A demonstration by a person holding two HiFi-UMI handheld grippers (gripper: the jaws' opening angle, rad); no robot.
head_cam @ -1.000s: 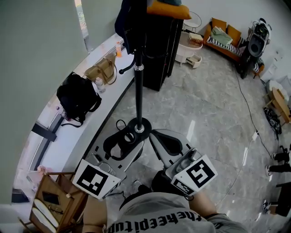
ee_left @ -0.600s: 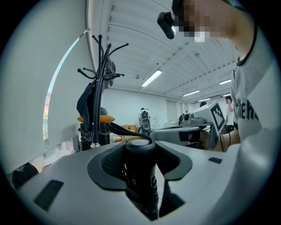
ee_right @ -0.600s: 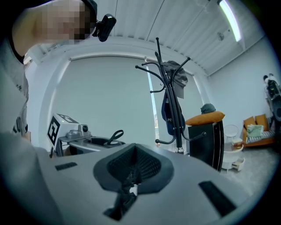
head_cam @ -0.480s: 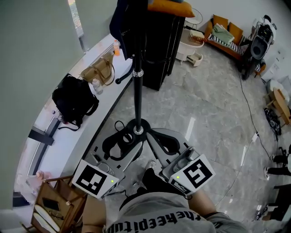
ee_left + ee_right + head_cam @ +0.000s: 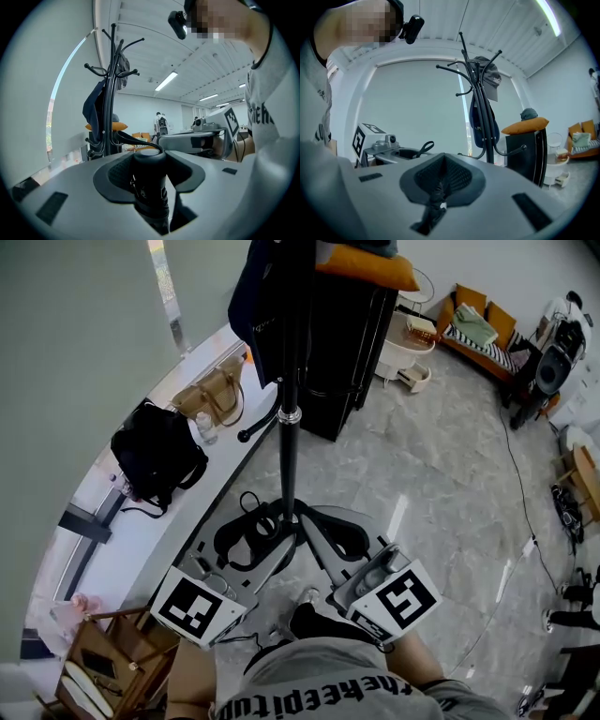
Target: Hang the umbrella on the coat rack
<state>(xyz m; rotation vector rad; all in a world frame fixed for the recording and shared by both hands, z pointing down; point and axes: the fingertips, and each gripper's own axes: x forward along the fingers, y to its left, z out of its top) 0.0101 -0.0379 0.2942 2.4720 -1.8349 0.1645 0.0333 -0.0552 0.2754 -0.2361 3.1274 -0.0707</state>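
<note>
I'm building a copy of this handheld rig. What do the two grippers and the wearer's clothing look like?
The left gripper and right gripper match: light grey bodies with broad, flat jaws lined with black textured pads. Each carries a white cube printed with black square markers. The person wears a grey T-shirt with black lettering.

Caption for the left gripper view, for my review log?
Left tongs shut on the black umbrella handle, coat rack standing ahead.
</note>
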